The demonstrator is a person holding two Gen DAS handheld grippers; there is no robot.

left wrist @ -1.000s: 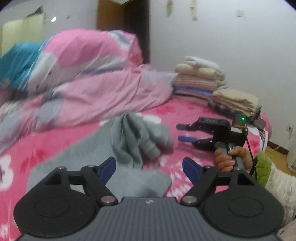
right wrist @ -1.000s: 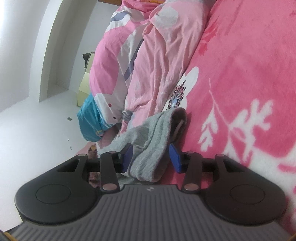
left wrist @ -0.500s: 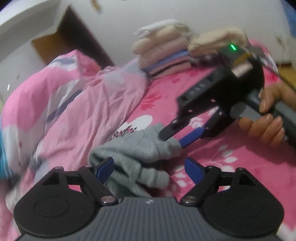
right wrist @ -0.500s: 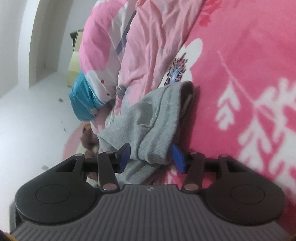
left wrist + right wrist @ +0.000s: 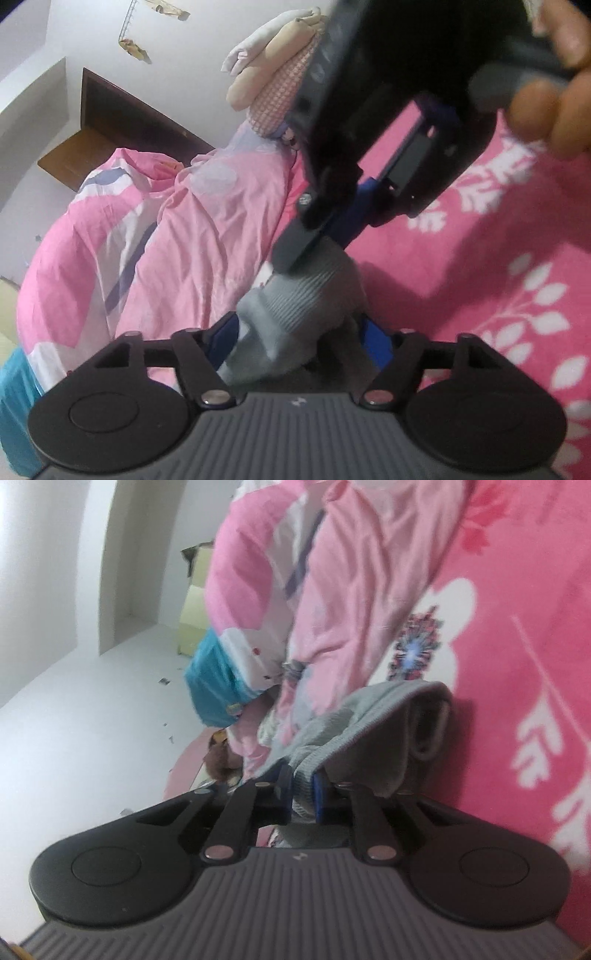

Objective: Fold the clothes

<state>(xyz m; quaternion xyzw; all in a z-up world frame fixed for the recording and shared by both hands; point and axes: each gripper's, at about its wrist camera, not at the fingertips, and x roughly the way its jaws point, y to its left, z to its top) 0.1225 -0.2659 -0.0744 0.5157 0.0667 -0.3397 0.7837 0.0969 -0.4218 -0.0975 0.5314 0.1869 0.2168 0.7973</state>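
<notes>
Grey garment (image 5: 314, 295) on pink floral bedspread (image 5: 498, 266), white walls (image 5: 184, 55) behind.

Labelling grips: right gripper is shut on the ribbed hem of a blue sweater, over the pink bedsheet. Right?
Colour is wrong: the sweater is grey, not blue. The right wrist view shows the right gripper, whose jaws have just been closing, pinching its ribbed hem over the pink bedsheet.

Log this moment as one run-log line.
task: fold clothes | right hand-held gripper: just closed, shut on grey knit garment hem | left hand-held gripper: closing around same garment, grip unclear | surface: pink floral bedspread
</notes>
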